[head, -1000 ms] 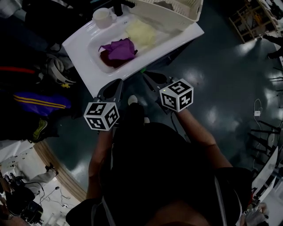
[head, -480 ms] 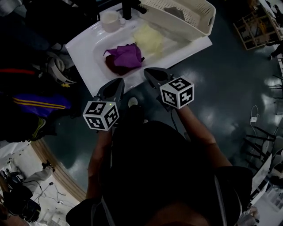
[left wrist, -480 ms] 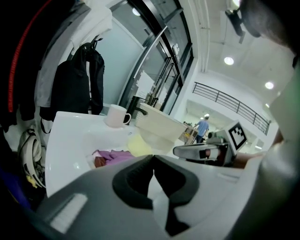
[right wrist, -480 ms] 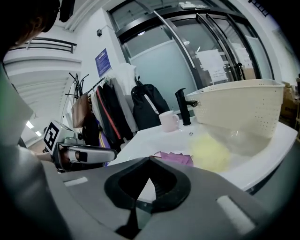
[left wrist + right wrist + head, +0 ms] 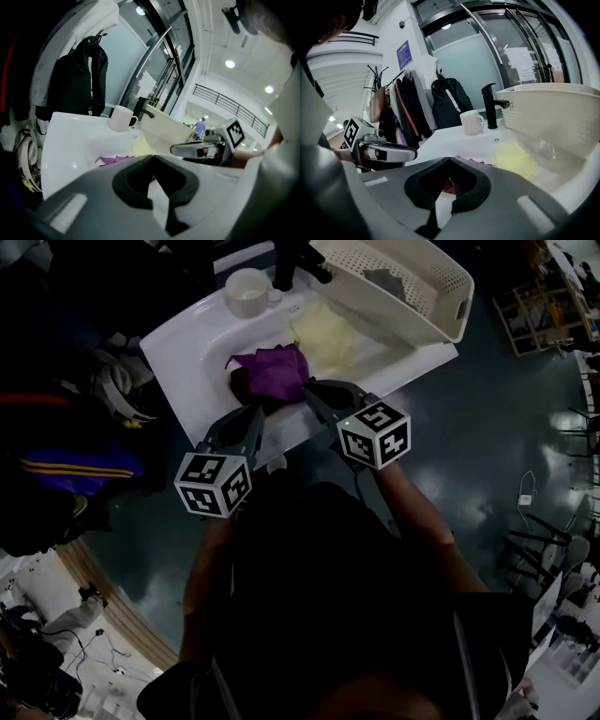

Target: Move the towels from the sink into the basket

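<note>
Left gripper view shows the left gripper [image 5: 153,158] with its jaws shut tight. The tips meet and nothing is between them. Right gripper view shows the same for the right gripper [image 5: 449,160]: jaws together, holding nothing. A bit of white sink and a dark red patch show through the hole behind its tips.

From the head view, both grippers sit side by side at the near edge of the white sink [image 5: 178,343]. The left gripper [image 5: 251,416] is over the near rim. The right gripper [image 5: 314,390] is just beside the purple towel [image 5: 272,371]. It is hard to tell if it touches the towel.

Two towels lie in the sink. The purple towel is bunched up near the front. The yellow towel [image 5: 323,334] lies behind it, closer to the basket, and the two touch at one edge.

The cream basket [image 5: 441,277] has many small holes. It rests on the far right side of the sink, just beside the yellow towel. One grey cloth [image 5: 382,279] lies inside it.

A white mug [image 5: 248,292] stands upright on the sink's back rim. A black tap [image 5: 291,259] stands right next to it, between the mug and the basket.
</note>
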`<state>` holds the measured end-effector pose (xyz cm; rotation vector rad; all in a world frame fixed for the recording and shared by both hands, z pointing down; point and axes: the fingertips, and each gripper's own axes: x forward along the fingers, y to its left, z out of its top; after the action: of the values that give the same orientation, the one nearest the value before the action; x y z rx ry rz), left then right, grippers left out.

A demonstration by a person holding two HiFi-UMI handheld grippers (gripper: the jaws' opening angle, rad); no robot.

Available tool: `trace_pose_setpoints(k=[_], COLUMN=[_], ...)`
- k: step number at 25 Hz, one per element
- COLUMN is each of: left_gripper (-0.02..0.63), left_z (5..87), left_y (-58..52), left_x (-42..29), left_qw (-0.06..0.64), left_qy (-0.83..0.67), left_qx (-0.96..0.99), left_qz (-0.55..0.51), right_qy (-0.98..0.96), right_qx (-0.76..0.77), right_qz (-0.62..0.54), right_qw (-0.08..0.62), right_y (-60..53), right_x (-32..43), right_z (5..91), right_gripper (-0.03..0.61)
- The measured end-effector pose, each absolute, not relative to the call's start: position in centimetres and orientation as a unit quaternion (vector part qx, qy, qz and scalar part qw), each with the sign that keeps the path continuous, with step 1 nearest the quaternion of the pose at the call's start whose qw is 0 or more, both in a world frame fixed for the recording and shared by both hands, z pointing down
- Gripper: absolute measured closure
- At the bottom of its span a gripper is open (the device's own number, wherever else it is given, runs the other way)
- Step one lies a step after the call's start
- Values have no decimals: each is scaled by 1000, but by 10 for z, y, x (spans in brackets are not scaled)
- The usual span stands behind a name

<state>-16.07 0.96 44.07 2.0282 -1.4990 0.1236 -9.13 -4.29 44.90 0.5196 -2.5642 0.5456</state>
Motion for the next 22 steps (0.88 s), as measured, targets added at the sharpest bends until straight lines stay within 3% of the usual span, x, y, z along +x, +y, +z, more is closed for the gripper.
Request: trace_pose_setpoints(k=[11, 22], left_gripper=[609, 609], left_z=[452, 454], left_y=[-16, -36], left_x=[-169, -172], left_qw=[318, 327], left_qy=[-566, -623], left_qx=[759, 710], left_qz=[50, 34], right_qy=[-933, -930], right_qx=[129, 29], right_qz=[178, 142], right_qw=[284, 339], right_y=[-60, -88], right_x=[-100, -109], right_z=[461, 477], right_gripper=[468, 425])
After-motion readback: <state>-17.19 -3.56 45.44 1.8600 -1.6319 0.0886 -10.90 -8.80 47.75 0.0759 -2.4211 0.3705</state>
